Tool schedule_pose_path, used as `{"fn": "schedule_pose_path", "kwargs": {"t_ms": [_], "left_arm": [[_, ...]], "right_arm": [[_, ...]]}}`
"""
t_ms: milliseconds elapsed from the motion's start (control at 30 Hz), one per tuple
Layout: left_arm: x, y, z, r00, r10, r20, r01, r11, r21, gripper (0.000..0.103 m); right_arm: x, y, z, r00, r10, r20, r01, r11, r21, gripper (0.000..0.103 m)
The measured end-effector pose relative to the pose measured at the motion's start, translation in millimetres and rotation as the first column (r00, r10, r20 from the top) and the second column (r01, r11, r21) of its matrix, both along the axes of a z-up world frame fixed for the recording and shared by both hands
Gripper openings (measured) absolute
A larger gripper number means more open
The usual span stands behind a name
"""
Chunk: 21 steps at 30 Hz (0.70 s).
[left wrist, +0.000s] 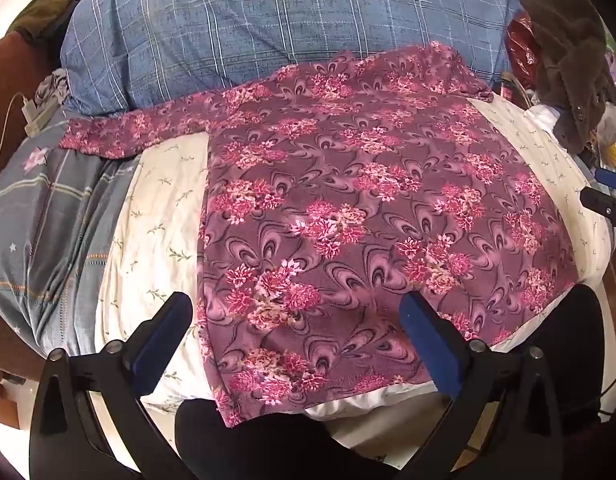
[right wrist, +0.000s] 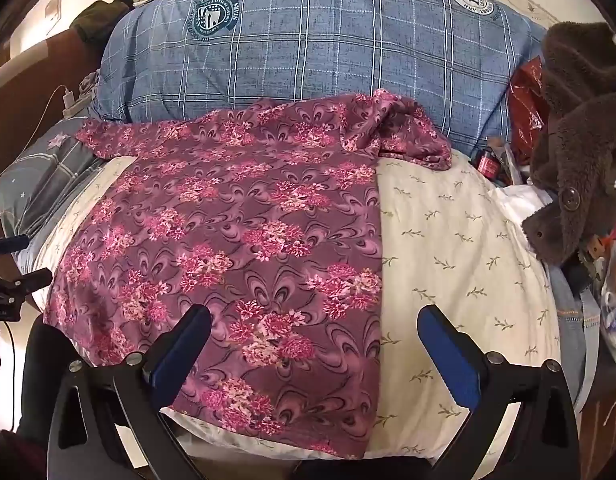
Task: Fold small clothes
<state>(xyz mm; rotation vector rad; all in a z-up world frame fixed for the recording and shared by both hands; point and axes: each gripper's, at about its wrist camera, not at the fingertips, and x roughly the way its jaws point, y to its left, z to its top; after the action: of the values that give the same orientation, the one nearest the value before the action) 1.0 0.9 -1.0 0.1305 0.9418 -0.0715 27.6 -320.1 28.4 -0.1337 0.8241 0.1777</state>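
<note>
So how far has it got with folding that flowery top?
Barely begun. Done: the top lies spread flat on the bed sheet, one sleeve stretched out, the other bunched. In hand: nothing; the left gripper and right gripper hover with jaws open. Left: every fold.

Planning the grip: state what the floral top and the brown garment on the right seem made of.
Floral top: thin, soft printed knit or woven, probably cotton or a blend; it lies flat, matte, with fine wrinkles.
Brown garment: thick fleece or faux fur; its surface is fuzzy and matted, with a button showing.
</note>
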Motion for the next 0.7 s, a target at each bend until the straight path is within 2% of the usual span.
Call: {"fn": "schedule_pose_path", "kwargs": {"t_ms": [233, 600, 700], "left_arm": [[-1, 1, -4, 1.0, 0.008, -0.002, -0.008, 1.0, 0.004, 0.103], [3, -9, 0, 1.0, -0.023, 0.015, 0.022, 0.999, 0.03, 0.103], [7, -7, 1, 1.0, -0.013, 0.02, 0.013, 1.0, 0.009, 0.103]], "right_arm": [[1, -10, 0, 0.999, -0.029, 0.015, 0.03, 0.999, -0.034, 0.103], [3, -11, -3, 1.0, -0.019, 0.016, 0.019, 1.0, -0.017, 0.103], [6, -13, -6, 1.0, -0.026, 0.002, 0.026, 1.0, -0.008, 0.103]]}}
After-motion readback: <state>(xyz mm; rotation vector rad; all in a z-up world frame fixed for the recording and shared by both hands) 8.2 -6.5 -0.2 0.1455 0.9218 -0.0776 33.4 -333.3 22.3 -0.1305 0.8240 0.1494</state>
